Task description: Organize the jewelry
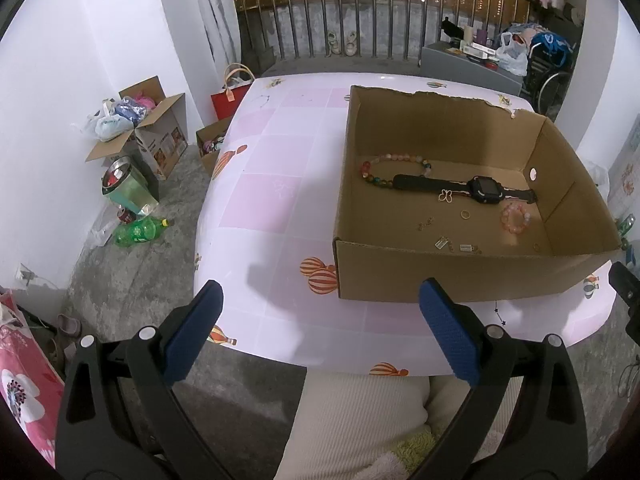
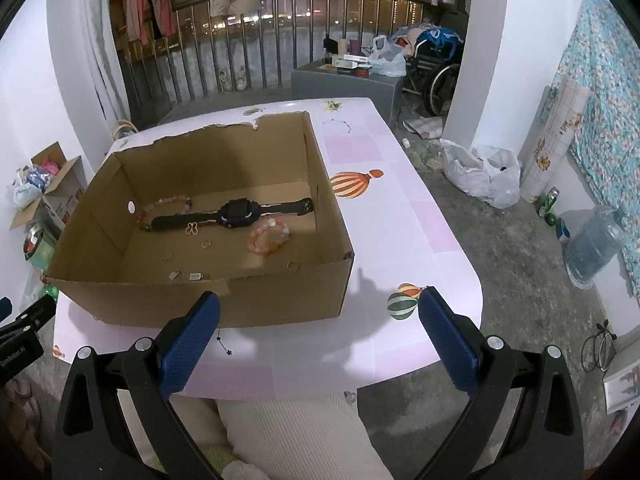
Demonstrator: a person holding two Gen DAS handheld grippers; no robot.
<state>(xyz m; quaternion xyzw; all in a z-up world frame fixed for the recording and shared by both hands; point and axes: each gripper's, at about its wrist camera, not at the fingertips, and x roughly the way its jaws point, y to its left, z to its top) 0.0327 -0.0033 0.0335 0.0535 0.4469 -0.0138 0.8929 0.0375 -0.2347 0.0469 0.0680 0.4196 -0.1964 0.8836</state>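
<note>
Cardboard box (image 1: 400, 276) on the desk (image 1: 276, 200) holds the smartwatch (image 1: 480, 189), bead bracelets and tiny rings (image 1: 465, 214). Both hand-held grippers (image 1: 320, 328) (image 2: 320, 336) hang wide, empty — small rings could slip between the pads.

Table (image 1: 280, 184): fills the middle of both views. Cardboard box (image 1: 448, 276): on the table, right of centre in the left wrist view, left of centre in the right wrist view. In the box: watch (image 1: 476, 190) lying flat across the floor; long bead strand (image 1: 394, 160) at the watch's left end, touching the strap; small bead bracelet (image 1: 516, 218) below the watch's right end; butterfly charm (image 1: 445, 196) against the strap; ring (image 1: 465, 214) just below it; small pieces (image 1: 444, 243) along the near wall. Railing (image 1: 360, 20): behind the table, upper frame.
</note>
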